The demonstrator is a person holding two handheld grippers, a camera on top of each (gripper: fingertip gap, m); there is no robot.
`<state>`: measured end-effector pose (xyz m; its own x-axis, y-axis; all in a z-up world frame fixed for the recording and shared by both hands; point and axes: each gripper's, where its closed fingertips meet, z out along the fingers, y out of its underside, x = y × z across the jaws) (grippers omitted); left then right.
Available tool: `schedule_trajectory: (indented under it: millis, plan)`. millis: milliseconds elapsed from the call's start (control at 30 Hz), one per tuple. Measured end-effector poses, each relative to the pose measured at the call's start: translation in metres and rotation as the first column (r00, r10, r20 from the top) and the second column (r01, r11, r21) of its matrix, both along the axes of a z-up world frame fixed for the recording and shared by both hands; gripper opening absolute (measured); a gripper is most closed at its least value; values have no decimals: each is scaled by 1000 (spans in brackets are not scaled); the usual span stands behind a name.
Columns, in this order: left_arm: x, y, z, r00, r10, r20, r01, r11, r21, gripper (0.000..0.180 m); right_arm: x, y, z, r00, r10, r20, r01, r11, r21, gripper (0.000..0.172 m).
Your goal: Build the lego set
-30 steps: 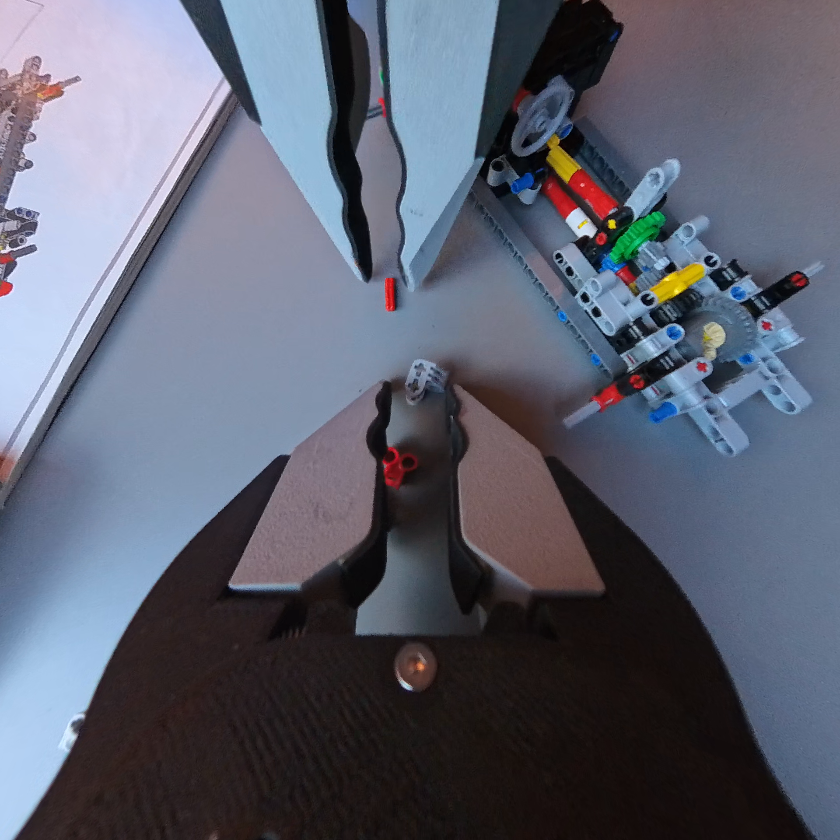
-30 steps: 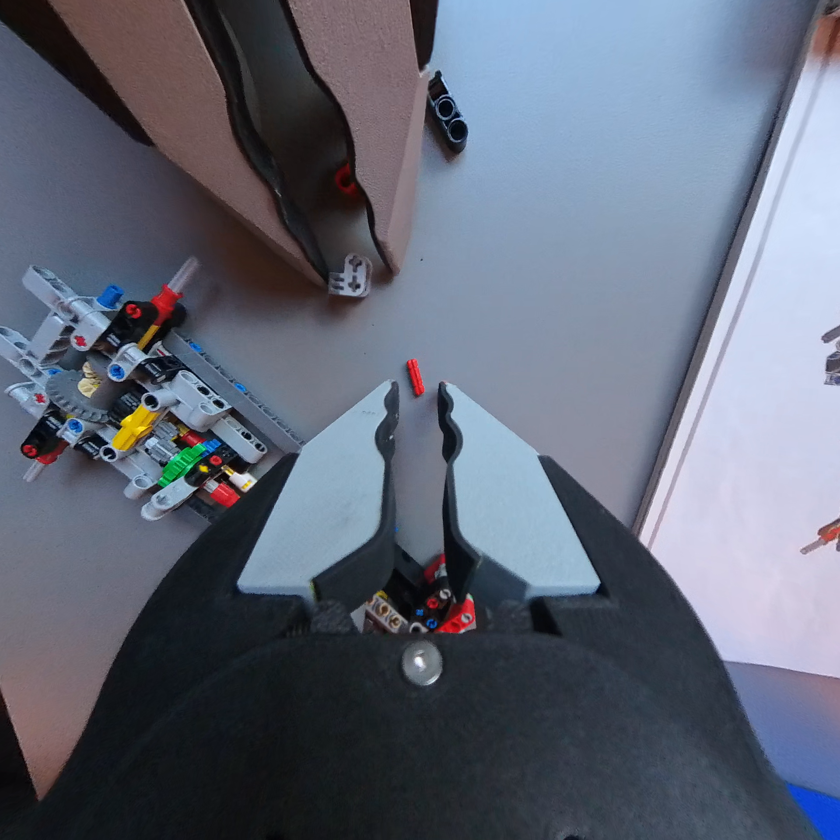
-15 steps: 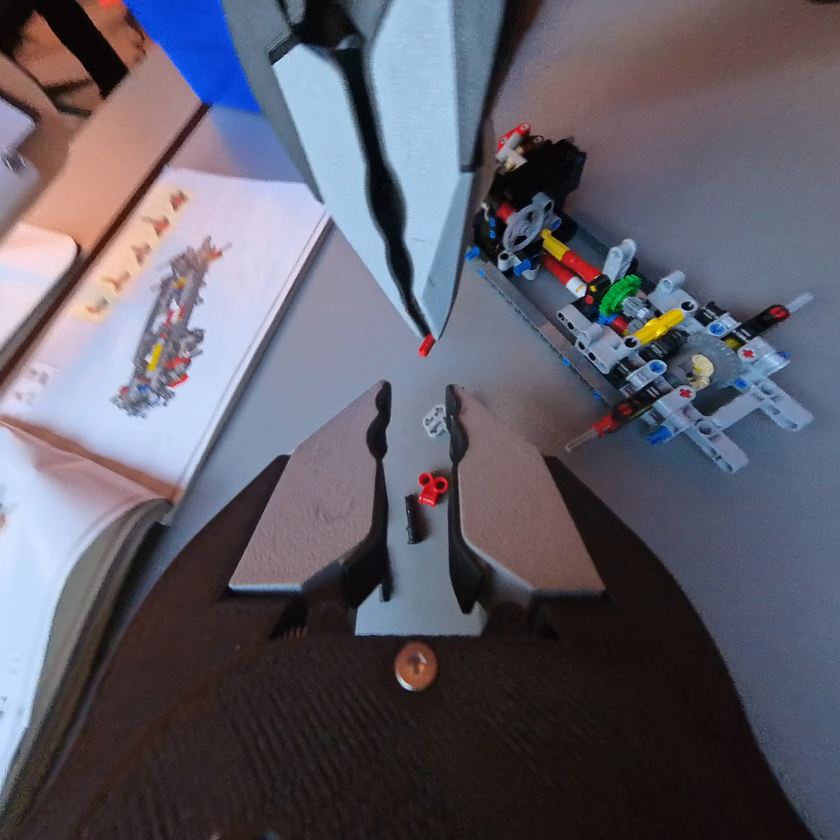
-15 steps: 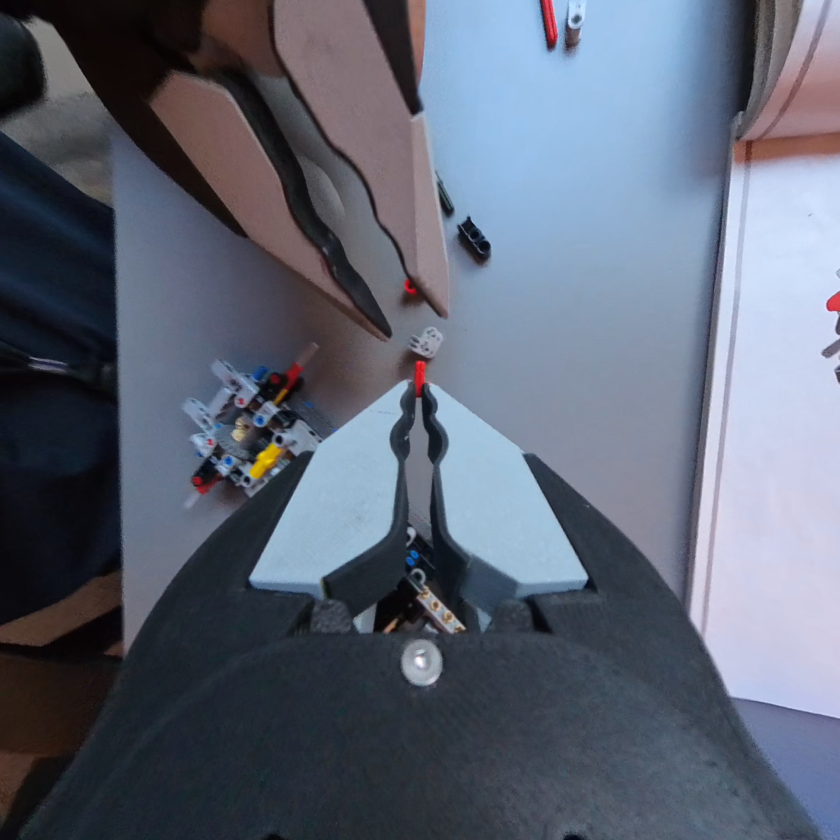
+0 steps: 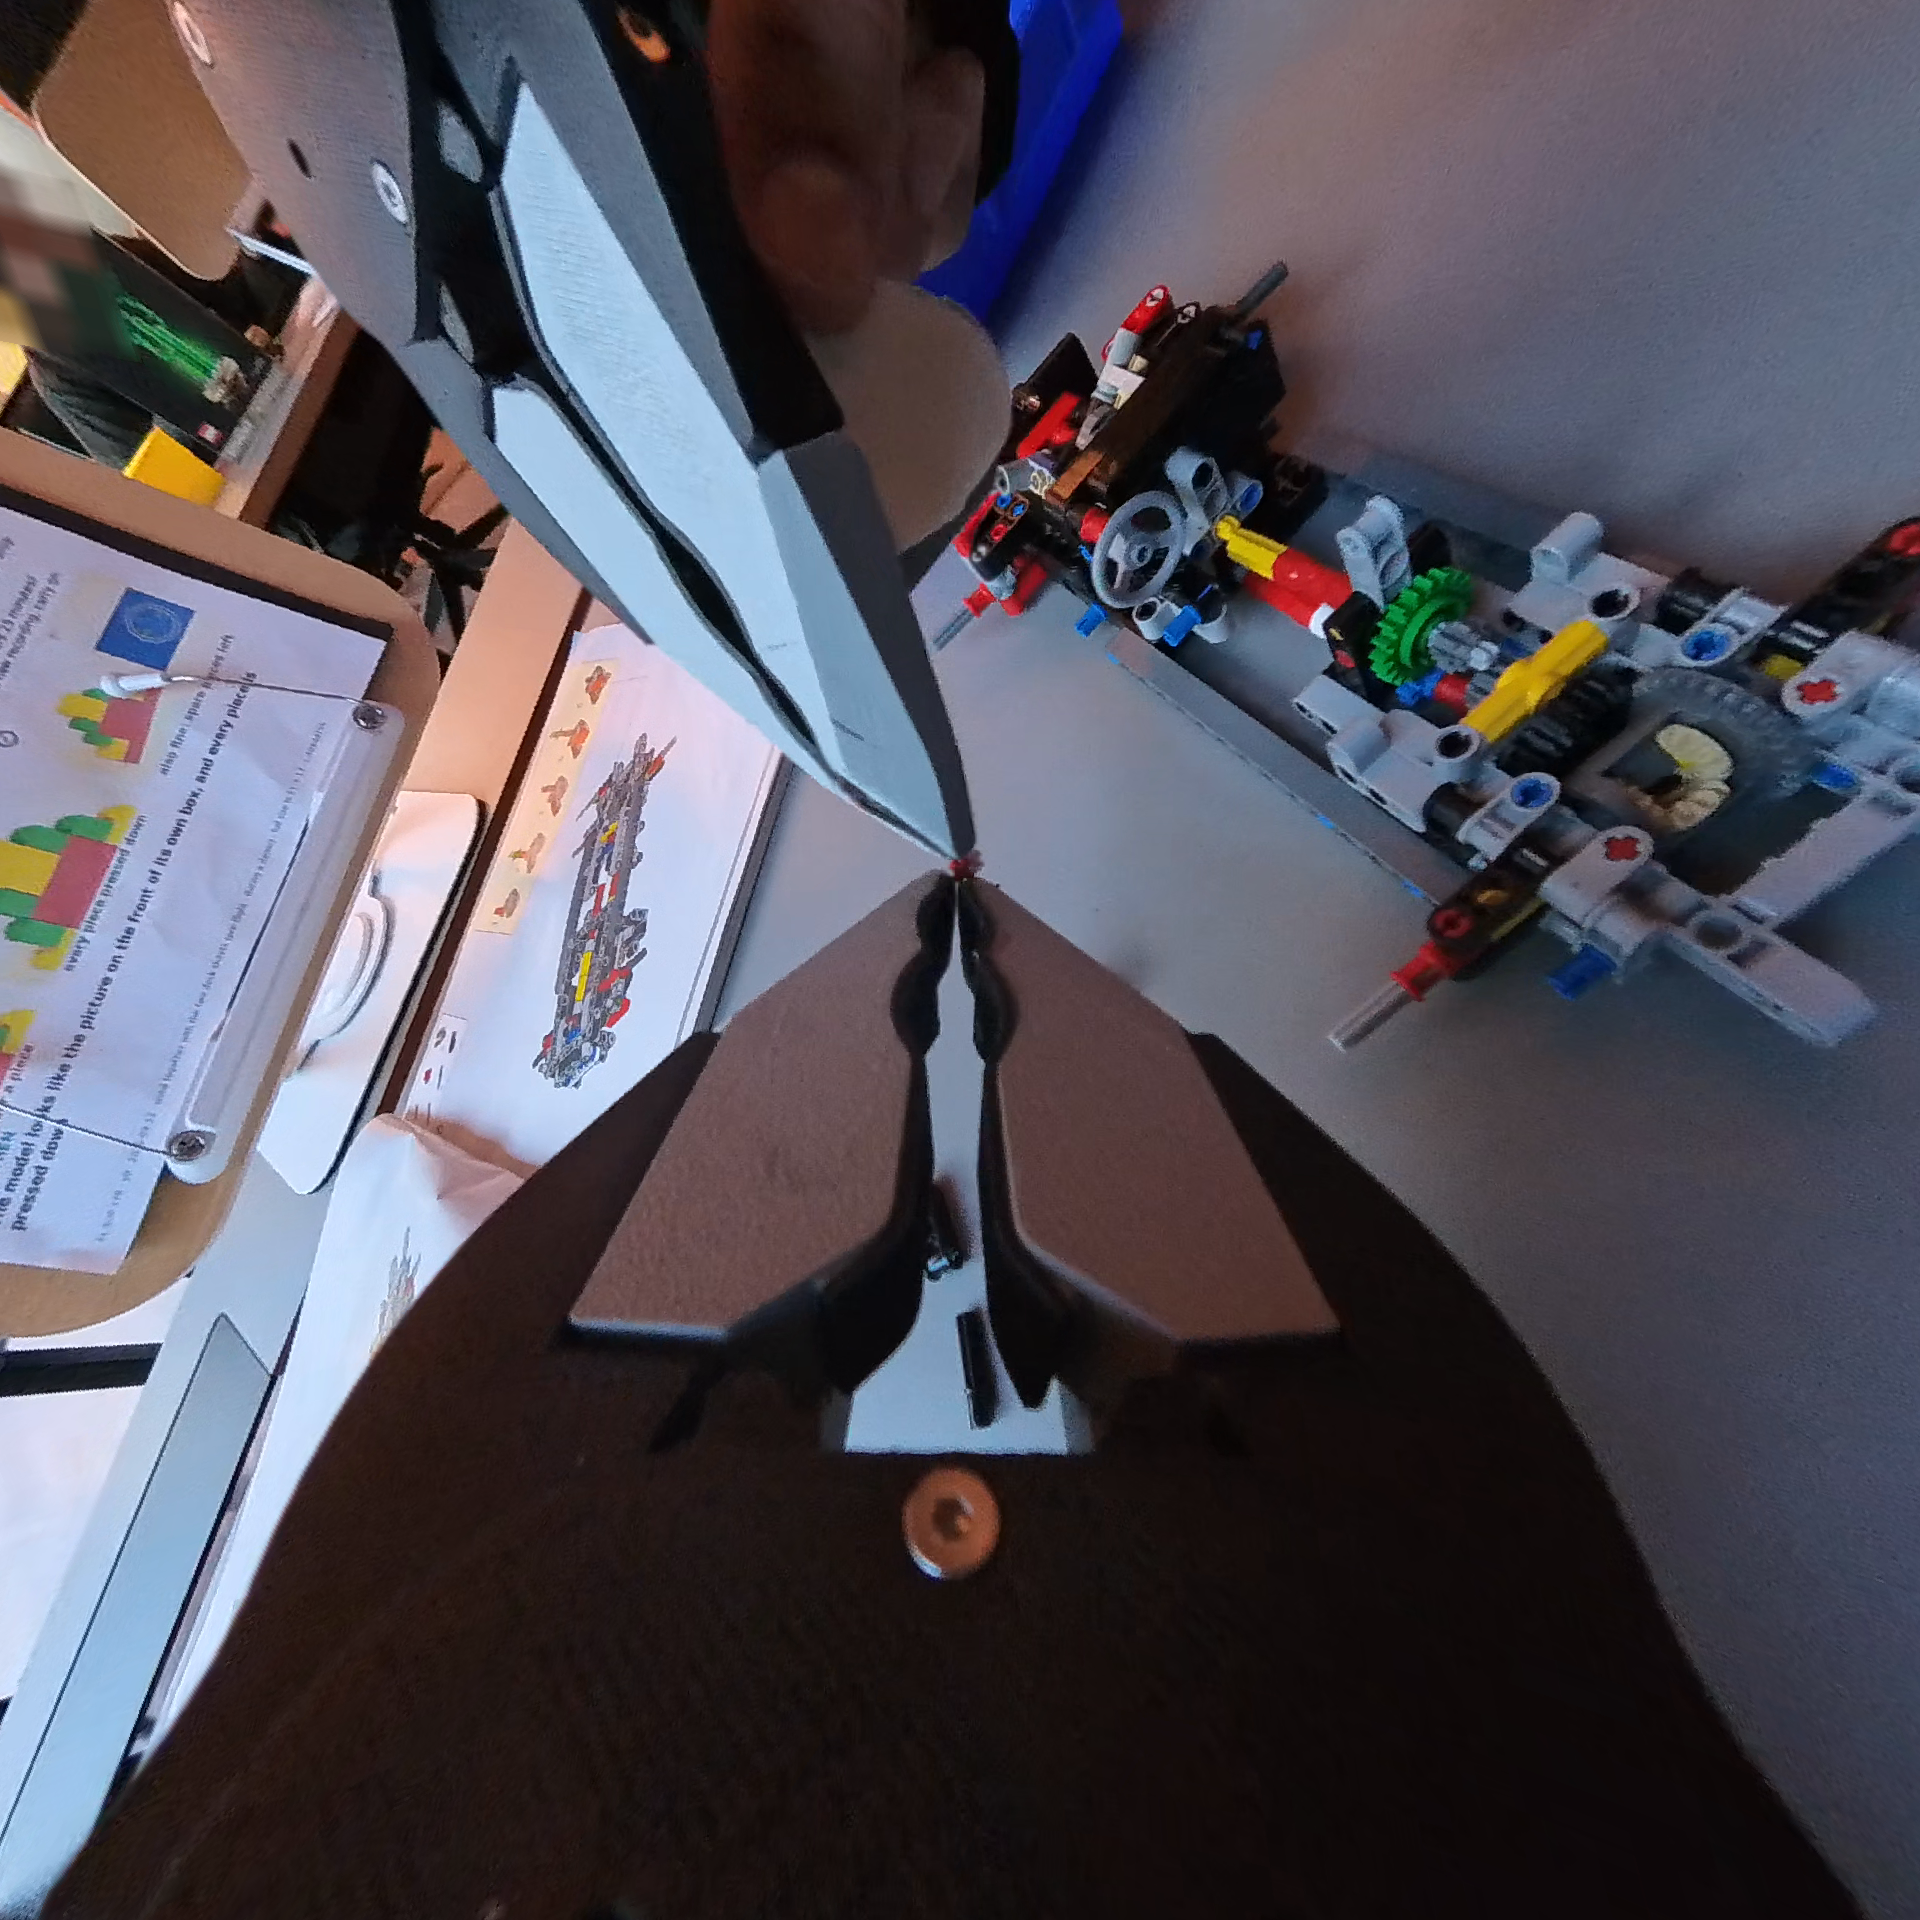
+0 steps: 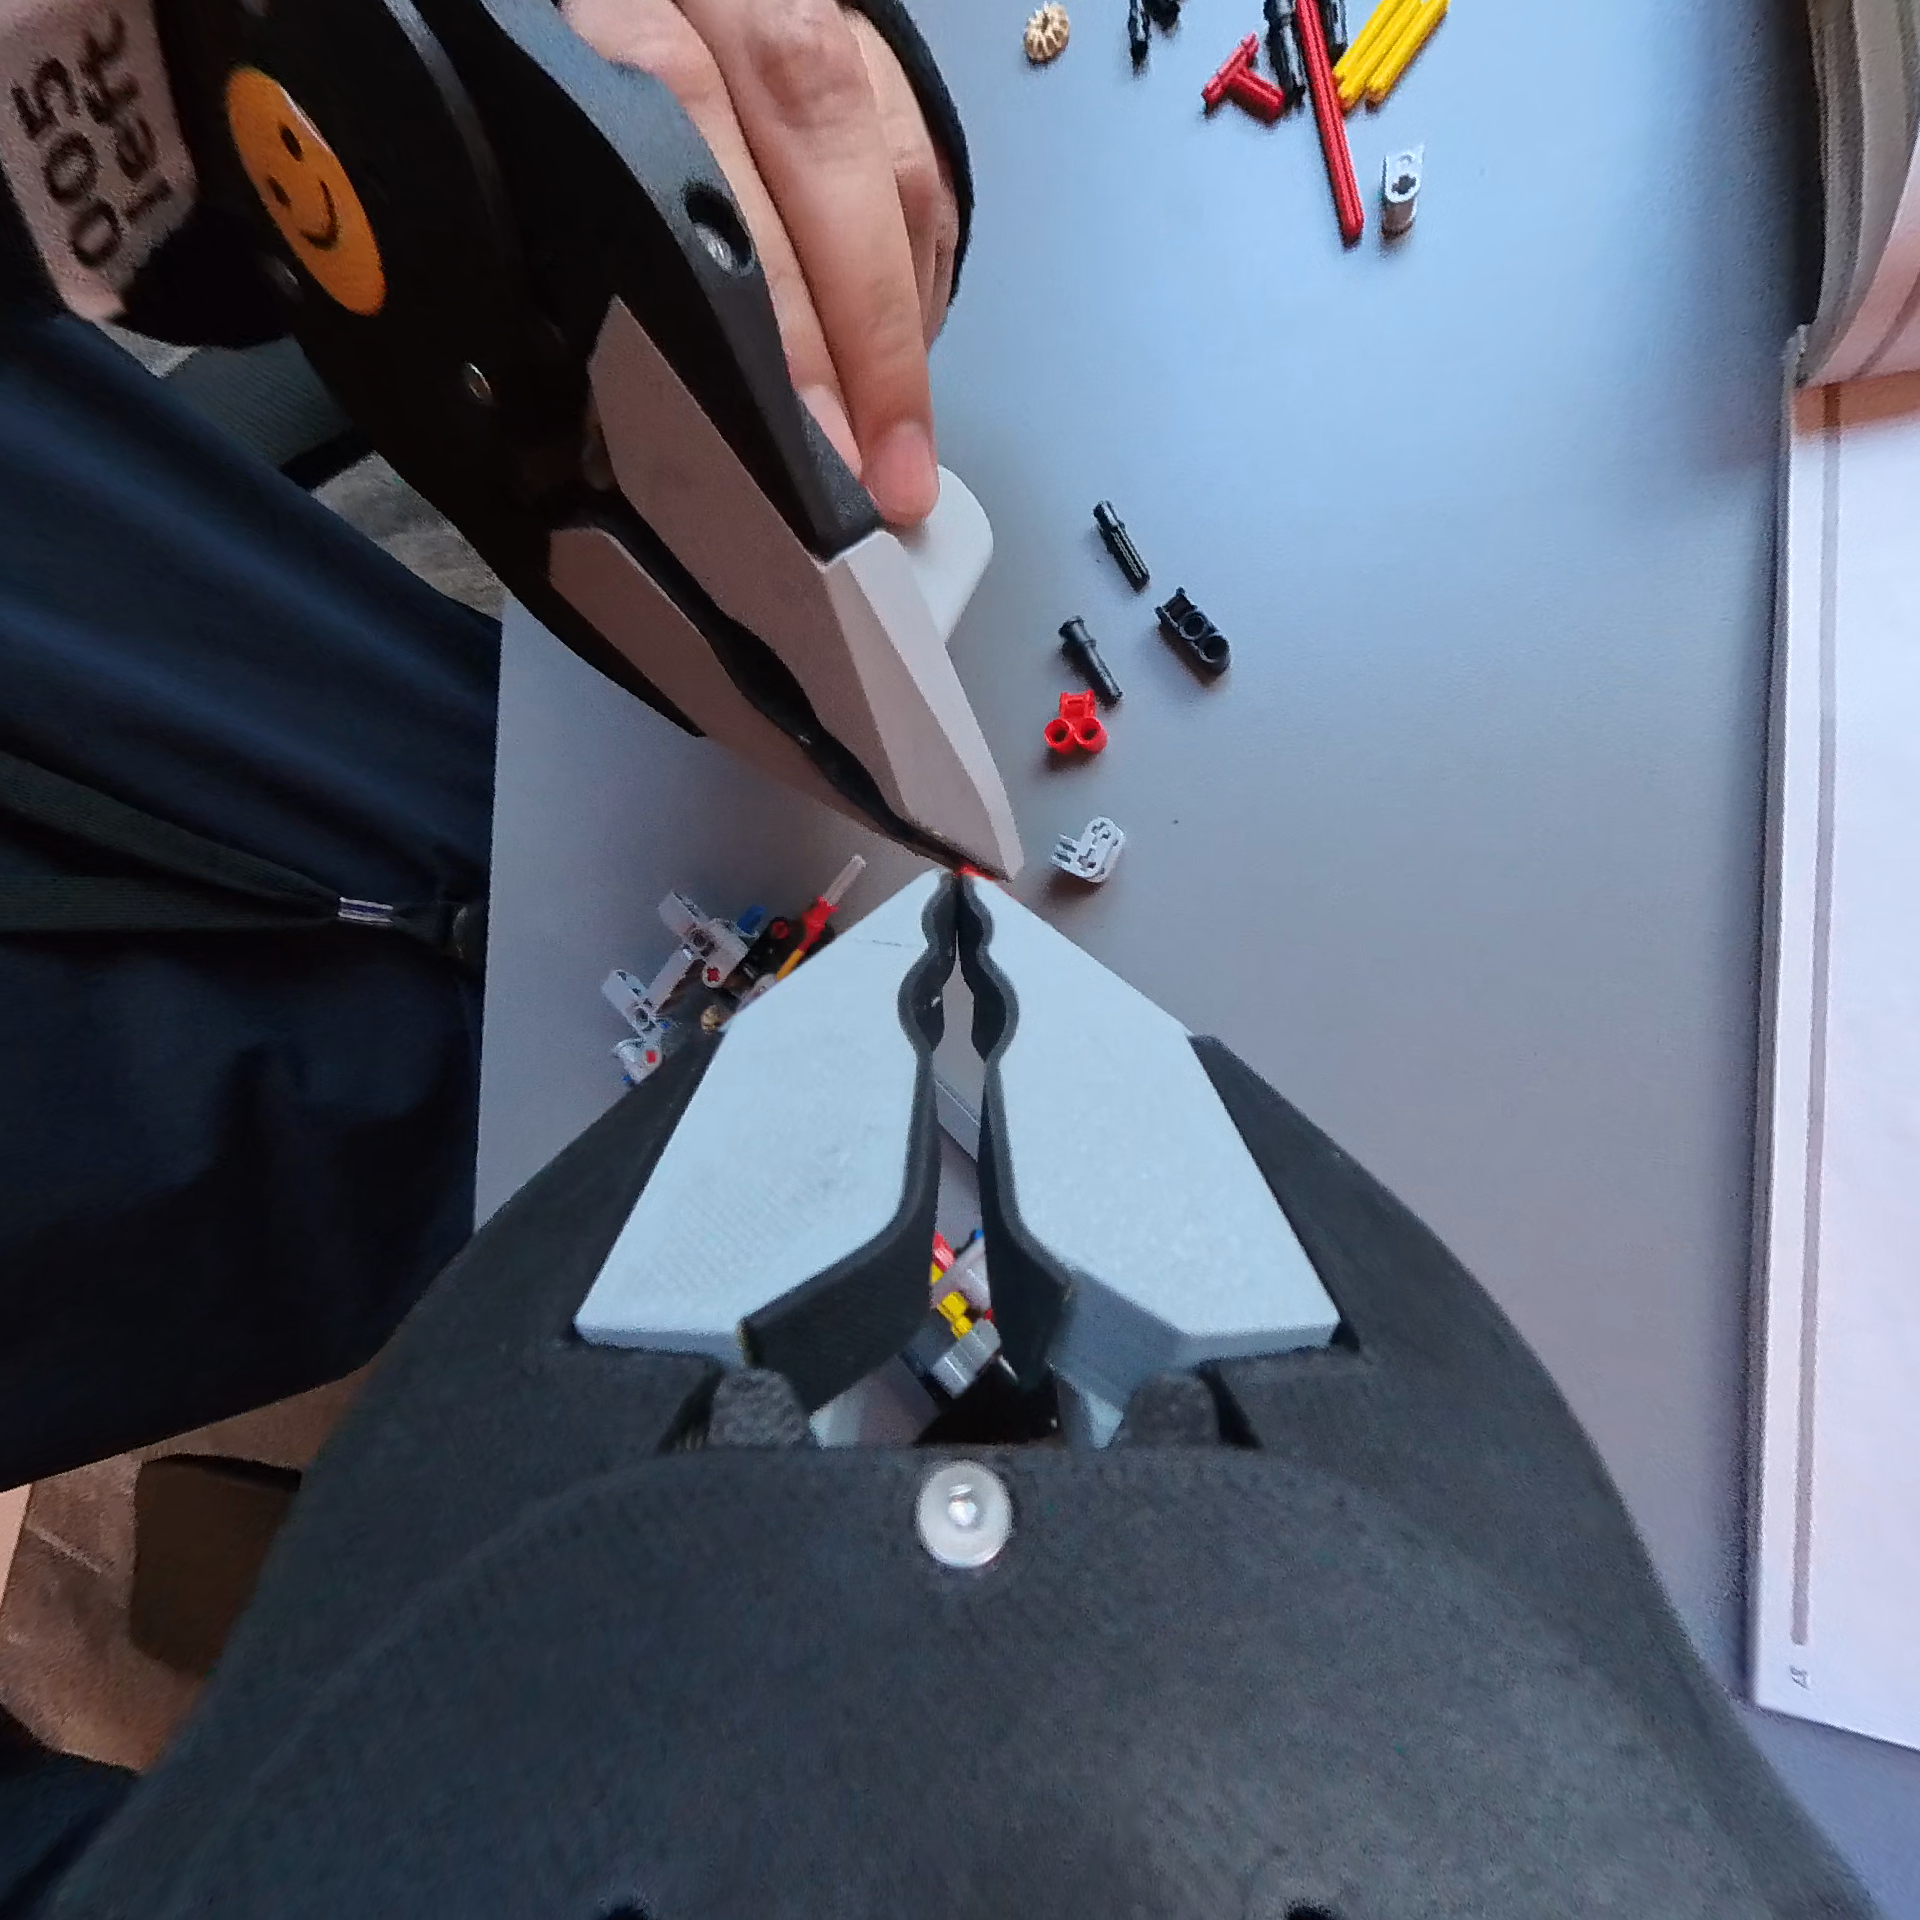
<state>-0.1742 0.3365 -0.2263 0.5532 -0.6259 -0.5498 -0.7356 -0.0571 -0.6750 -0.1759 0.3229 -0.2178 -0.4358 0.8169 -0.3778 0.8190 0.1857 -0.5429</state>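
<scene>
Left wrist view: the left gripper [image 5: 957, 891] is pressed together, tip to tip with the right gripper's, a small red pin [image 5: 966, 862] between them; a brick model [image 5: 1455, 665] lies at two o'clock.

Right wrist view: the right gripper [image 6: 957, 889] pinches the red pin [image 6: 967, 871]; a grey connector [image 6: 1088, 850] lies at one o'clock.

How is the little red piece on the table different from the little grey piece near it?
The red piece is bright red with two round rings side by side; the grey piece is pale grey and blockier, with small holes in its face. The red piece lies beside a black pin; the grey piece lies closer to the two grippers' meeting tips. Both are small, loose and lie on the grey table.
</scene>
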Motion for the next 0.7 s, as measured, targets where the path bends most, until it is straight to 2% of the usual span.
schedule_trajectory:
  millis: [200, 500, 567, 600, 700]
  plan:
    - [-7, 4, -11, 999, 31, 22, -29, 997, -66, 0, -3, 7, -7, 999, -37, -9, 37, 999, 7, 0]
    - [-12, 7, -3, 979, 54, 195, -31, 992, -123, 0, -4, 25, 7, 980, -151, -131, 152, 988, -8, 0]
    - [-9, 5, 3, 960, 49, 274, -9, 989, -146, 0, -3, 22, 13, 966, -180, -188, 179, 984, -20, 11]
    - [-9, 5, 4, 950, 54, 309, -3, 987, -163, 0, -2, 20, 16, 957, -187, -224, 186, 982, -25, 11]
    - [-21, 10, 0, 939, 106, 326, -40, 978, -203, 0, 6, 32, 5, 936, -238, -259, 268, 959, 90, 14]
